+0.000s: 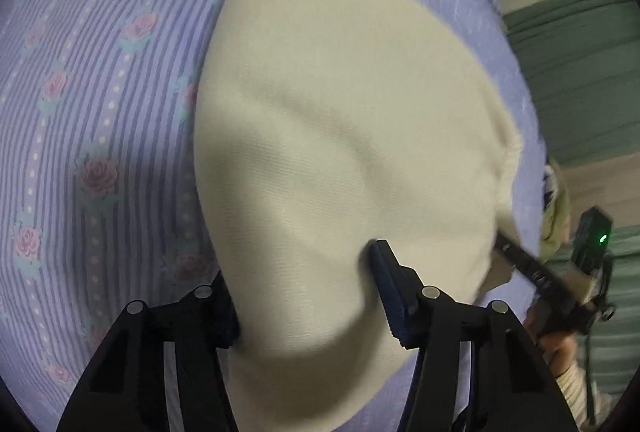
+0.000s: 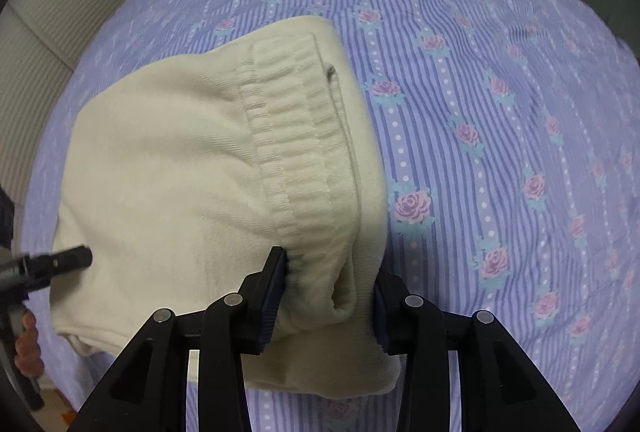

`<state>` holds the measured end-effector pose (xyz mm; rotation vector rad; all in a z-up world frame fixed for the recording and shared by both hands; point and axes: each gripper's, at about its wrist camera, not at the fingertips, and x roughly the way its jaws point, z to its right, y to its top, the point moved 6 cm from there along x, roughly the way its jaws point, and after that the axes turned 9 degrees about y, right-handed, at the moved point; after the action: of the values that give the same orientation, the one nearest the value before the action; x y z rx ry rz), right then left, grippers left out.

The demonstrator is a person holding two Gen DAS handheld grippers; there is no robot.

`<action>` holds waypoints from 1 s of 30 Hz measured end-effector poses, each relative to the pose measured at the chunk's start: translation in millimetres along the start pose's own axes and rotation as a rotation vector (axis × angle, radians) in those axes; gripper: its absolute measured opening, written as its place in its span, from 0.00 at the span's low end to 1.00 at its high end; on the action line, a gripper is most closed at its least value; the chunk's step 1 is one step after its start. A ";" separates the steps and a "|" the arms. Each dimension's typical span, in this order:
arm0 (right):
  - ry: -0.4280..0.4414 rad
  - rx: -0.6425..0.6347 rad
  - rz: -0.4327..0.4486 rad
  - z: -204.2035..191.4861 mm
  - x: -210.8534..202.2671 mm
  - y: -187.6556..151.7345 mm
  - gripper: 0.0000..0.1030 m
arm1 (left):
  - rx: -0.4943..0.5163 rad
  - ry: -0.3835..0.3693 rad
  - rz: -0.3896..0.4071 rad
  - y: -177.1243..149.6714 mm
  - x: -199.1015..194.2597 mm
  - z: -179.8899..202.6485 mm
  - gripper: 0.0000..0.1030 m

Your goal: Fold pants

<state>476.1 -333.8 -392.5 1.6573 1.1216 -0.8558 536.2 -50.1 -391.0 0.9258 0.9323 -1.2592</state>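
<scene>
Cream pants [image 1: 340, 112] lie folded into a thick pad on a purple striped bedsheet [image 1: 100, 72] with pink roses. My left gripper [image 1: 302, 272] points down at the near edge of the pants. One finger presses on top of the cloth, the other sits at the cloth's left border, and a hump of fabric fills the gap. In the right wrist view the ribbed waistband [image 2: 296, 136] runs toward my right gripper [image 2: 328, 268], which is shut on the bunched end of the pants [image 2: 168, 160]. The right gripper [image 1: 532, 272] shows at the pants' right edge, the left gripper [image 2: 60, 260] at their left.
The bedsheet [image 2: 500, 92] stretches far to the right of the pants. A pale ribbed panel [image 2: 40, 32] stands beyond the bed's left edge. Green cloth [image 1: 580, 72] hangs past the bed's right side. A hand [image 2: 28, 344] and a striped sleeve [image 1: 576, 380] hold the grippers.
</scene>
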 end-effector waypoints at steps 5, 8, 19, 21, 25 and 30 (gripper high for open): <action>0.030 0.022 -0.008 -1.0 -4.1 1.1 0.36 | -0.075 0.098 -0.041 6.0 -1.4 9.0 0.37; 0.042 0.015 0.021 -8.3 -25.9 2.7 0.29 | -0.057 0.168 0.000 6.6 -20.2 24.0 0.27; 0.095 -0.126 0.142 -56.4 -125.8 -10.9 0.26 | 0.057 0.258 0.155 -29.2 -102.2 69.3 0.25; 0.090 -0.169 0.149 -63.1 -145.1 -22.0 0.25 | 0.054 0.253 0.174 -50.6 -120.5 71.9 0.25; 0.127 -0.233 0.145 -77.1 -178.9 -46.7 0.25 | 0.040 0.289 0.207 -97.2 -149.6 68.3 0.24; 0.176 -0.326 0.131 -106.2 -199.8 -83.9 0.25 | -0.019 0.301 0.228 -145.6 -177.3 47.9 0.24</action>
<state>334.2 -279.3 -205.1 1.5321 1.1868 -0.4237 380.5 -45.3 -215.8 1.1930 1.0364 -0.9313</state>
